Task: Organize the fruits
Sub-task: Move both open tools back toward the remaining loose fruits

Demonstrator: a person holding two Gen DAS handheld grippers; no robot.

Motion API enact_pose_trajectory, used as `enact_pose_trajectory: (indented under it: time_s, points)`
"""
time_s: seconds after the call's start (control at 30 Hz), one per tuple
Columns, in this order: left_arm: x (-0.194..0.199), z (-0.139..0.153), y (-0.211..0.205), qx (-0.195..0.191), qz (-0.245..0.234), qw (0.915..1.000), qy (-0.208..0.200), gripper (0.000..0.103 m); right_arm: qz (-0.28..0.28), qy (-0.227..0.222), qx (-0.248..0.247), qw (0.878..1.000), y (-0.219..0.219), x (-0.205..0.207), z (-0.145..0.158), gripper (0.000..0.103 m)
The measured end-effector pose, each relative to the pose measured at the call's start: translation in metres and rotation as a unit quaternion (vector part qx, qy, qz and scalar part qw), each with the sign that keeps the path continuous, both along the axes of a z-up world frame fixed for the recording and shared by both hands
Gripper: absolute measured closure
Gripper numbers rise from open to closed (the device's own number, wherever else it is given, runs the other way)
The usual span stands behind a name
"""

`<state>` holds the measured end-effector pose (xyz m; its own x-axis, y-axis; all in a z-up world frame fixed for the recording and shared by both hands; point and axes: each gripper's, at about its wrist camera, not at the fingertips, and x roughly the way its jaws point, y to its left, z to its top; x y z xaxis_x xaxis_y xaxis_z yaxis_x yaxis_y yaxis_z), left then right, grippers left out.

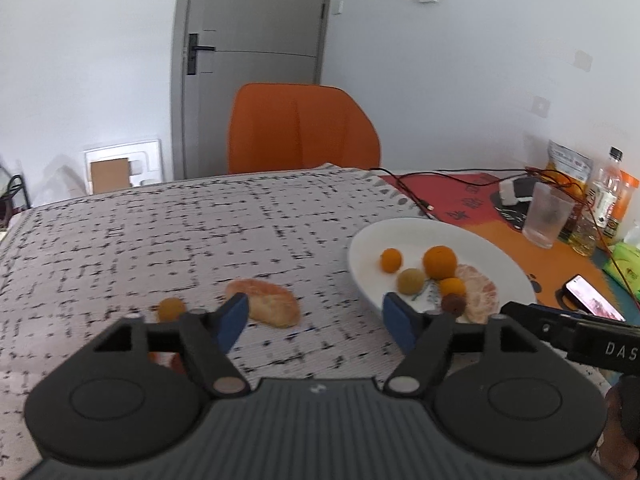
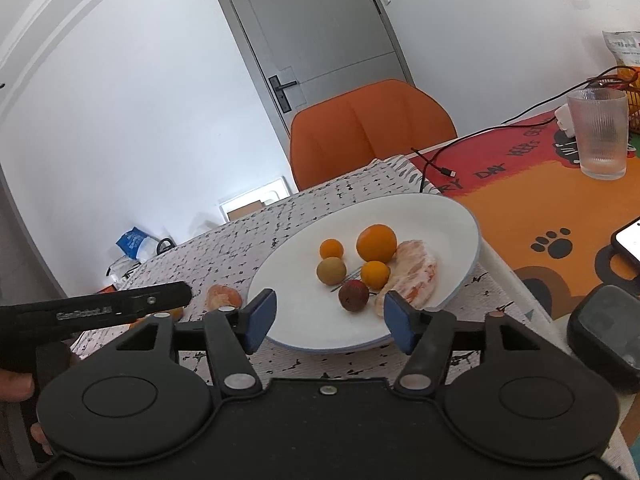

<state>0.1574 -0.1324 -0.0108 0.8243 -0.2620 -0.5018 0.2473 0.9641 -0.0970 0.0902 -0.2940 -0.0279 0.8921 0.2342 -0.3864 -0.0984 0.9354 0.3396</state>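
We see a white plate (image 2: 448,216) on the tabletop (image 1: 160,232), w/ six fruits on it. In the right wrist view a large orange (image 2: 377,243) sits near the plate's centre, w/ a small orange (image 2: 331,249) at its 9 o'clock, an olive-green fruit (image 2: 331,270) at its 7 o'clock and a second small orange (image 2: 375,274) at its 6 o'clock. A dark red fruit (image 2: 353,295) lies nearest the camera. A peeled citrus segment (image 2: 416,276) touches the large orange's right side.

Two pieces lie off the plate, on the speckled cloth (image 1: 120,208). In the left wrist view a peeled citrus chunk (image 1: 272,304) sits at the plate's 9 o'clock, just beyond the blue pad (image 1: 232,320). A small orange fruit (image 1: 171,309) lies further left, at the chunk's 9 o'clock.

Left claw (image 1: 316,322) stands wide, nothing between its pads, only bare cloth. Right claw (image 2: 330,322) is also parted, about halfway, over the plate's near rim; it grips nothing.

Beyond the tabletop, at 12 o'clock, we see an orange chair (image 1: 300,128) and a grey door (image 1: 256,40). A ribbed glass (image 2: 598,132) stands on the orange mat (image 2: 520,200) at the plate's 2 o'clock, and a phone (image 1: 592,300) lies on the mat at the plate's 3 o'clock in the left wrist view.
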Motion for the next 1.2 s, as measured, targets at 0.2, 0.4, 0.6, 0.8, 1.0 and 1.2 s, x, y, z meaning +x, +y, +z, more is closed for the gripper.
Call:
enact_pose_trajectory:
  time_s: [0.2, 0.4, 0.6, 0.8, 1.0, 1.2]
  points:
    - [-0.006, 0.002, 0.017, 0.003, 0.027, 0.9996, 0.001, 0.016, -0.004, -0.006, -0.006, 1.0, 0.008, -0.003, 0.004, 0.029]
    - [-0.014, 0.001, 0.033, 0.001, 0.049, 0.9988, 0.002, 0.014, 0.002, -0.012, -0.017, 1.0, 0.019, -0.005, 0.009, 0.018]
    - [-0.022, 0.003, 0.049, -0.002, 0.062, 0.9981, -0.001, 0.013, 0.008, -0.025, -0.02, 0.999, 0.03, -0.006, 0.014, 0.0]
    - [-0.028, 0.002, 0.071, -0.023, 0.085, 0.9961, 0.002, 0.007, 0.016, -0.022, -0.02, 0.999, 0.042, -0.002, 0.014, 0.0]
    - [-0.035, 0.004, 0.094, -0.032, 0.11, 0.9934, -0.002, 0.002, 0.03, -0.021, -0.024, 0.999, 0.057, -0.001, 0.014, 0.0]
    - [-0.036, 0.002, 0.11, -0.037, 0.121, 0.992, 0.002, 0.002, 0.047, -0.024, -0.031, 0.998, 0.071, 0.001, 0.015, 0.0]
